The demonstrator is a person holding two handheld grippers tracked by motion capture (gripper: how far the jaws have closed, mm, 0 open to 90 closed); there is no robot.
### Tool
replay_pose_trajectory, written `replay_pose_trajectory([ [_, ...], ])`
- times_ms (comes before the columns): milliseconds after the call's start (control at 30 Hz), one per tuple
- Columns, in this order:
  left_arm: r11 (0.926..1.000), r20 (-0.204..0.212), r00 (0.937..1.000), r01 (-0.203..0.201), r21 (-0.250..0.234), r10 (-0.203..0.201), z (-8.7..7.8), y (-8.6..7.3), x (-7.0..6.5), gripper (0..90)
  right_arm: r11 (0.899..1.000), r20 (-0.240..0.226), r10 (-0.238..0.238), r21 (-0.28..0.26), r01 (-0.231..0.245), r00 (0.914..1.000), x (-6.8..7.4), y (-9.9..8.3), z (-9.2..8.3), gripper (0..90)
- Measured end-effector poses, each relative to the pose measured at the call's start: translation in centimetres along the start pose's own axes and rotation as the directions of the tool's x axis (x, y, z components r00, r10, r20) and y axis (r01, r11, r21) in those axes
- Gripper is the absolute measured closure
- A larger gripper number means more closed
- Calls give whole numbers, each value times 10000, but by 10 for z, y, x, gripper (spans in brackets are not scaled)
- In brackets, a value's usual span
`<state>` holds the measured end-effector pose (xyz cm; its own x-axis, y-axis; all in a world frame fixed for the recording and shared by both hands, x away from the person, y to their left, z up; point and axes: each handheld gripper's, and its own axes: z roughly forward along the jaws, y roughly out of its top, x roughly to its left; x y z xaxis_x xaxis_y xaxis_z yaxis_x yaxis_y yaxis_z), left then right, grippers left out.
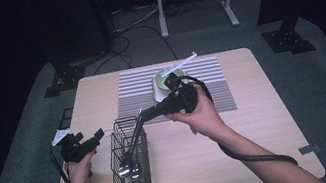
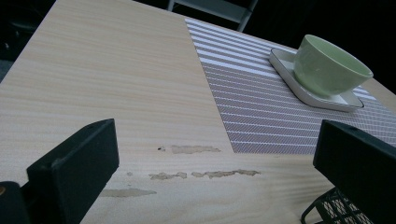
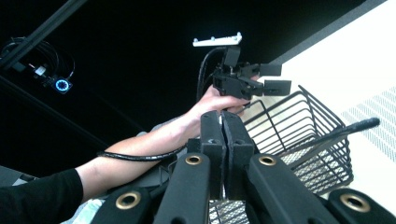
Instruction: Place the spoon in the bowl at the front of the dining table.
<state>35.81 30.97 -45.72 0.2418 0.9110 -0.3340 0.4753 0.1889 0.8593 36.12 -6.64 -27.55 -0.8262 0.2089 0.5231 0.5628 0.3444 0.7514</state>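
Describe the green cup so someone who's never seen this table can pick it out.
Start at the striped placemat on the far half of the wooden table. Near its far edge sits a white square saucer, and the green cup stands on that. It is the only pale green, round, handleless piece; the wire basket nearby is black.

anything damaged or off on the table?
Yes: the tabletop has worn patches where the wood finish is chipped off, just in front of the striped placemat in the left gripper view. The green cup sits upright on its saucer, no spill visible.
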Motion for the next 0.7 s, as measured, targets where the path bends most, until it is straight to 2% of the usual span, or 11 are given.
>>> replay_pose_trajectory([
  [200,10000,0,10000,-15,8,15,0,0,0,0,9996,-68,-83,-267,81,9999,4,4,-8,886],
  [700,10000,-4,10000,-17,15,17,0,0,0,0,9980,57,166,-616,-162,9998,3,7,-30,886],
])
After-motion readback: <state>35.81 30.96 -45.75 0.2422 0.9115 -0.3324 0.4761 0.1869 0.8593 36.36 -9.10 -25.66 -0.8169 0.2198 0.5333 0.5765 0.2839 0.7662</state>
